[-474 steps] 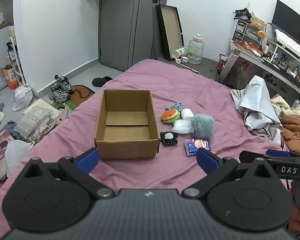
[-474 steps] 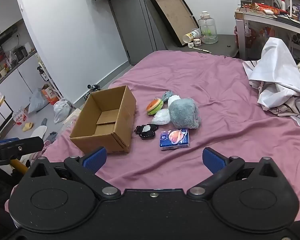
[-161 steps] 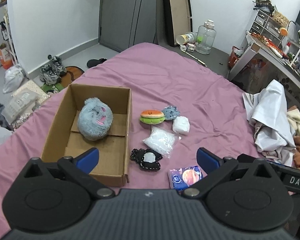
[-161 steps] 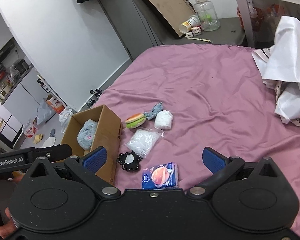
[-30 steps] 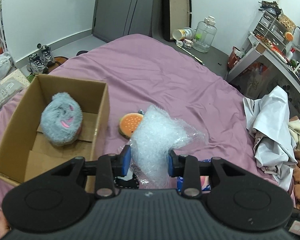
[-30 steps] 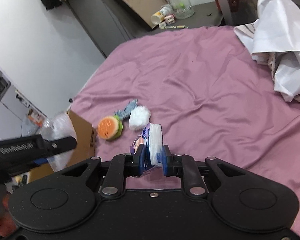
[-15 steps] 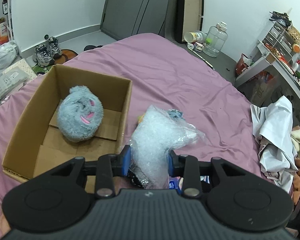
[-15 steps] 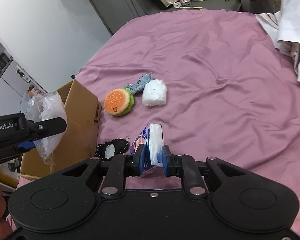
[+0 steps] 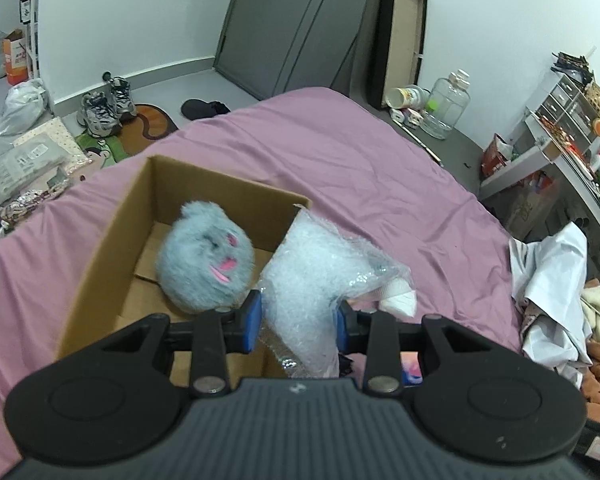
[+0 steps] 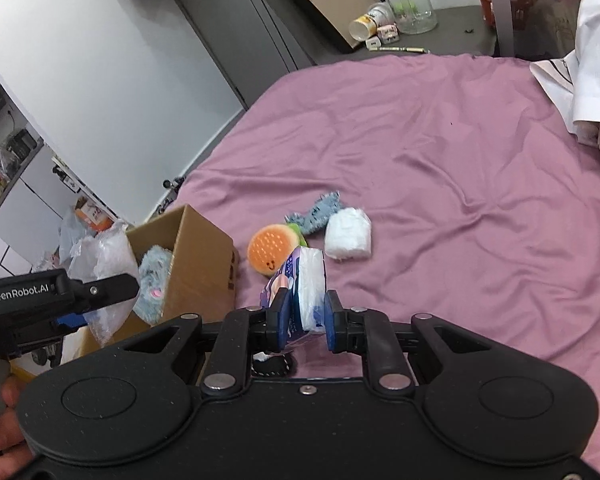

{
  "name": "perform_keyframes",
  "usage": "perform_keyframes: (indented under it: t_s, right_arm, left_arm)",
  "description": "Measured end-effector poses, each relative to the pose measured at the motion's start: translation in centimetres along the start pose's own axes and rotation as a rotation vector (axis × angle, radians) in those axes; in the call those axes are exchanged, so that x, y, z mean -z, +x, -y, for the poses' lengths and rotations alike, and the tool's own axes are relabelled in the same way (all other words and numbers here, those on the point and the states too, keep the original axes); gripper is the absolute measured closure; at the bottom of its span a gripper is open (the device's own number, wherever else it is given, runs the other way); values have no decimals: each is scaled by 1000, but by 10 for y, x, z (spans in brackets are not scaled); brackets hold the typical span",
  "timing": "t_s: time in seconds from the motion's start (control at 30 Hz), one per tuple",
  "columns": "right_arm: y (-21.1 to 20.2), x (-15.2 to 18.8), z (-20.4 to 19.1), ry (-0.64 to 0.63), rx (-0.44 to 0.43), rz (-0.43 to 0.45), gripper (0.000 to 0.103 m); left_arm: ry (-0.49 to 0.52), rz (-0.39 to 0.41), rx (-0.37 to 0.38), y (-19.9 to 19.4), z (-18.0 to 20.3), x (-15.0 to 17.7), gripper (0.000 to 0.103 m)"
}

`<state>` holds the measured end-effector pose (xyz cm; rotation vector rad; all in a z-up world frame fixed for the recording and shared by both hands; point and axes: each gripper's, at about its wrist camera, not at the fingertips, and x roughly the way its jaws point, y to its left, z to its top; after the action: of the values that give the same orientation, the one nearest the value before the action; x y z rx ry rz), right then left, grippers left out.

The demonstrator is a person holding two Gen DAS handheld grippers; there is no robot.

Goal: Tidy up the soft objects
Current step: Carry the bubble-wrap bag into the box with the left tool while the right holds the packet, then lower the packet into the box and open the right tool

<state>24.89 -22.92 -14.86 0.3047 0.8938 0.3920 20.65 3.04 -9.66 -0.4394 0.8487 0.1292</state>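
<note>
My left gripper (image 9: 298, 320) is shut on a bag of bubble wrap (image 9: 312, 276) and holds it over the right wall of the cardboard box (image 9: 100, 256). A grey fluffy plush (image 9: 204, 260) lies inside the box. My right gripper (image 10: 305, 320) is shut on a tissue pack (image 10: 302, 284), raised above the bed to the right of the box (image 10: 204, 264). On the pink bedsheet (image 10: 440, 160) lie a burger plush (image 10: 270, 252), a small blue-grey plush (image 10: 316, 212), a white soft bundle (image 10: 348, 234) and a black item (image 10: 270, 364), partly hidden under my right gripper.
White clothes (image 9: 552, 280) are heaped at the bed's right edge. Shoes (image 9: 104, 108) and bags lie on the floor left of the bed. A glass jar (image 9: 446, 108), a cup and a leaning frame stand at the far end by the grey door.
My left gripper has moved left and forward with the bubble wrap, now over the box wall. My right gripper, with the tissue pack, has shifted slightly toward the box.
</note>
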Motion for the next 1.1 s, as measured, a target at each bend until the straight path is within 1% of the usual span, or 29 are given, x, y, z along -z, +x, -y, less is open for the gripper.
perform_keyframes:
  t_s: [0.1,0.3,0.4,0.43,0.47,0.53,0.6,0.67,0.83,0.93,1.1]
  right_arm:
    - [-2,-2,-6,-2,0,23,85]
    - [-12,-9,-19,-9,-25,69,85]
    - [-16,-13,-28,-18,-36,89,85]
    - [-18,-15,-32,-24,-38,95,85]
    - [-18,-17,-35,-27,-40,98,85]
    - [-19,-19,-43,-36,-48,107,85]
    - [-20,-21,-49,-47,-49,114,85]
    - [-19,-25,-56,-51,-47,121,85]
    - [-15,-34,-76,-76,-54,139,85]
    - [-9,-38,-88,-98,-54,135,85]
    - [2,-41,-106,-138,-41,128,85]
  left_arm:
    - [-11,-3,-18,0,-12,-2,68]
    - [-33,-28,-82,8,-37,-2,68]
    - [-26,-21,-122,8,-48,-3,65]
    - [-25,-19,-120,6,-51,-3,61]
    - [-28,-14,-111,5,-53,-5,53]
    - [-34,2,-120,1,-56,-8,47]
    - [-37,17,-125,-3,-58,-11,46]
    - [-49,19,-112,-5,-61,-12,43]
    - [-82,26,-98,-10,-69,-16,40]
    - [-92,33,-95,-13,-73,-17,36]
    - [-104,29,-79,-14,-77,-20,33]
